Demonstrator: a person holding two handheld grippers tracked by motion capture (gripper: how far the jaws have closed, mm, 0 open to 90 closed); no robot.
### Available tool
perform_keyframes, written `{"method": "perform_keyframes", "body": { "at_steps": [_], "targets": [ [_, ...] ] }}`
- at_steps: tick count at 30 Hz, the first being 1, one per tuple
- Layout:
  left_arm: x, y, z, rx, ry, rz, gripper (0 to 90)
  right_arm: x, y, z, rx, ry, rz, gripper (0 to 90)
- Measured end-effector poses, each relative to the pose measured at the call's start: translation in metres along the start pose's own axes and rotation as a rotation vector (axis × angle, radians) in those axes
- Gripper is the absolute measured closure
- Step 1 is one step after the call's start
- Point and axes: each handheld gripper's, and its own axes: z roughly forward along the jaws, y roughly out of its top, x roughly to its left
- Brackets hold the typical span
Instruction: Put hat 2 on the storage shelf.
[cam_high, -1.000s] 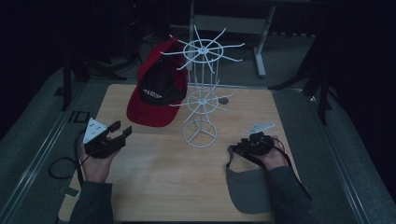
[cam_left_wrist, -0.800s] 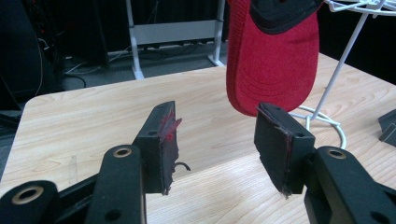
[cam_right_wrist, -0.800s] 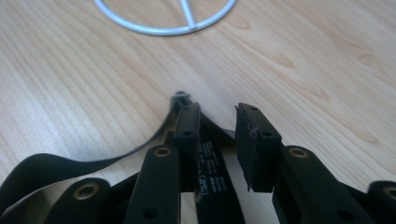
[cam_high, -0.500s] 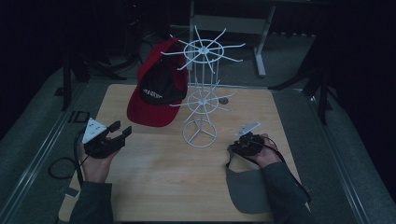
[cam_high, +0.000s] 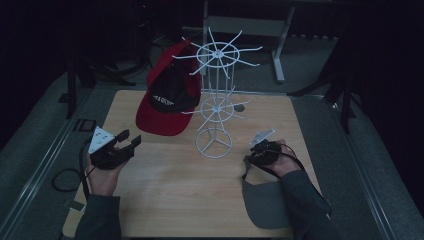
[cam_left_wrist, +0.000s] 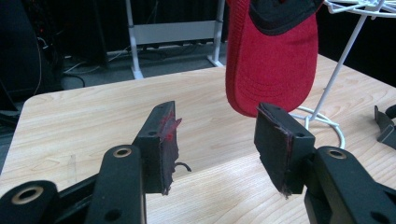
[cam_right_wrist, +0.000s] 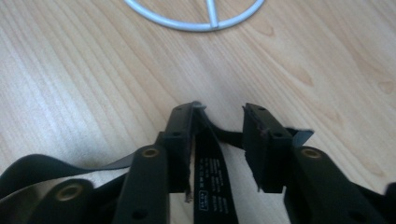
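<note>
A red cap (cam_high: 167, 100) (cam_left_wrist: 275, 70) hangs on the white wire rack (cam_high: 215, 95) at the back of the wooden table (cam_high: 165, 200). A grey cap (cam_high: 265, 205) lies flat at the front right. My right gripper (cam_high: 251, 159) (cam_right_wrist: 218, 126) stands just past its back edge, jaws down. Its jaws have just been opening. The cap's black strap (cam_right_wrist: 210, 163) runs between them beside the left jaw, and the pads stand apart from each other. My left gripper (cam_high: 129, 138) (cam_left_wrist: 217, 140) rests open at the front left with nothing in it, facing the red cap.
The rack's ring base (cam_high: 214, 145) (cam_right_wrist: 191, 23) sits on the table a short way beyond my right gripper. Bare wood lies between the two hands. Dark floor and white table legs (cam_left_wrist: 133, 42) lie beyond the far edge.
The right gripper's jaws have spread apart over the strap, and that hand has shifted slightly toward the rack. The left hand and both caps have kept still.
</note>
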Motion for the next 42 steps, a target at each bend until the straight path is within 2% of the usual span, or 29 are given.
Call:
{"method": "perform_keyframes", "body": {
  "at_steps": [5,10,17,22,27,31,35,39,42],
  "targets": [
    [0.001,0.000,0.000,0.002,0.000,-0.001,49.8,-0.002,0.001,0.003,-0.006,0.023,-0.011,58.0],
    [0.001,0.000,0.000,0.001,0.000,-0.002,49.6,-0.006,-0.001,0.002,0.001,0.075,-0.008,66.9],
    [0.000,0.000,0.001,0.001,-0.002,-0.003,48.6,-0.006,-0.008,0.002,0.037,0.117,-0.005,73.8],
    [-0.001,0.000,0.001,0.004,-0.003,-0.001,48.6,-0.004,-0.010,0.004,0.048,0.116,-0.021,75.2],
    [-0.001,0.000,0.001,0.005,-0.003,-0.002,48.5,-0.003,-0.009,0.009,0.066,0.096,-0.023,73.9],
    [0.000,0.000,0.001,0.004,-0.002,-0.002,48.6,-0.002,-0.008,0.016,0.084,0.092,-0.013,73.9],
    [0.000,0.000,0.000,0.002,-0.002,-0.002,48.6,-0.004,-0.004,0.019,0.104,0.096,0.026,78.2],
    [0.000,0.000,0.000,0.002,-0.003,-0.002,48.6,-0.003,-0.003,0.020,0.113,0.103,0.025,80.7],
    [0.000,0.000,0.000,0.003,-0.003,-0.001,48.6,-0.002,0.001,0.020,0.143,0.102,0.031,83.0]
  ]
}}
